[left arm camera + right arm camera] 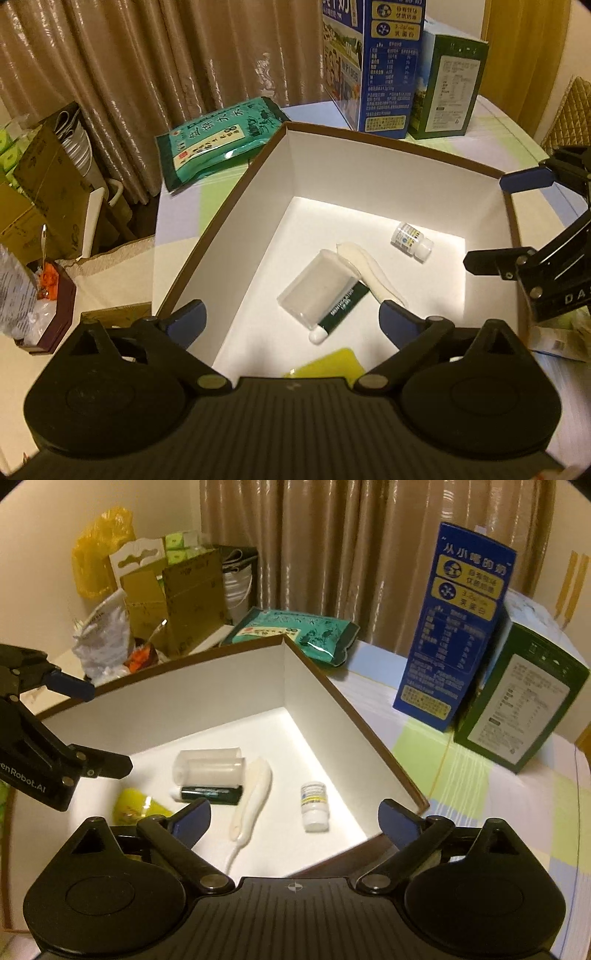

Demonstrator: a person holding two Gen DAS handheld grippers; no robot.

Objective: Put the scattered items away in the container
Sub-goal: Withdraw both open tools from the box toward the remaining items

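A white box with a brown rim (369, 166) (184, 698) stands on the table. Inside it lie a clear plastic case (317, 291) (210, 766), a dark green tube (343, 310) (210, 794), a long cream-coloured piece (369, 266) (255, 794), a small white bottle (410, 240) (314, 805) and a yellow item (328, 363) (136, 806). My left gripper (291, 319) (96, 727) hovers open over the box's left side, holding nothing. Over the right side, my right gripper (295, 818) (498, 221) is open and empty too.
A teal packet (218, 144) (295, 631) lies behind the box's far corner. A tall blue carton (373, 62) (458, 635) and a green box (447, 88) (517, 705) stand at the back right. Cardboard boxes (44, 192) and bags crowd the left, beyond the table.
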